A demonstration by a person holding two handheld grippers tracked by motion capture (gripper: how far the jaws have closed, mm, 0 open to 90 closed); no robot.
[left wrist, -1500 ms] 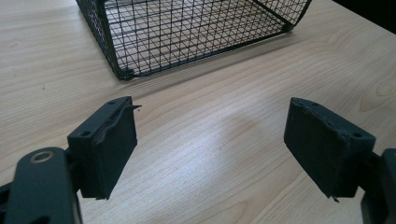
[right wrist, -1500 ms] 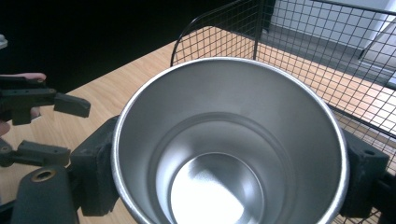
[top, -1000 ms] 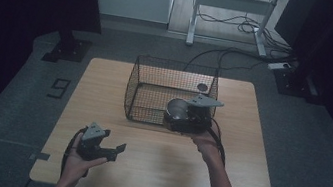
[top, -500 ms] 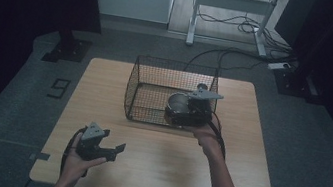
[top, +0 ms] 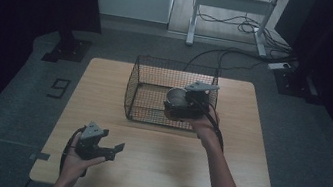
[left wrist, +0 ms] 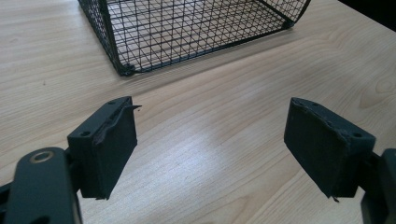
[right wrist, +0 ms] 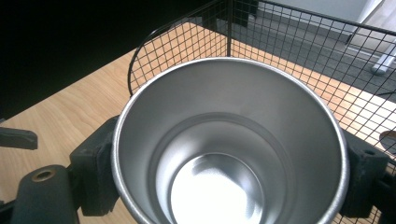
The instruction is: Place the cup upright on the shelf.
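Observation:
A shiny steel cup (right wrist: 229,154) stands upright between my right gripper's black pads (right wrist: 95,172), which are shut on its sides. In the high view the right gripper (top: 180,107) holds the cup (top: 177,96) over the front right part of a black wire basket (top: 147,93) at the middle of the wooden table (top: 159,158). The cup is empty. My left gripper (top: 114,151) rests in a hand near the table's front left. Its jaws stand wide open with nothing between them (left wrist: 210,154), and they point toward the basket's near corner (left wrist: 123,70).
The basket's mesh wall (right wrist: 289,46) rises just beyond the cup. A small round brown thing (right wrist: 388,140) lies past the mesh at the right. Cables and a metal stand (top: 228,12) are on the floor behind the table.
My right gripper has carried the cup up and away from the front edge, from beside the basket's front wall to over its front right part. The left gripper has stayed put.

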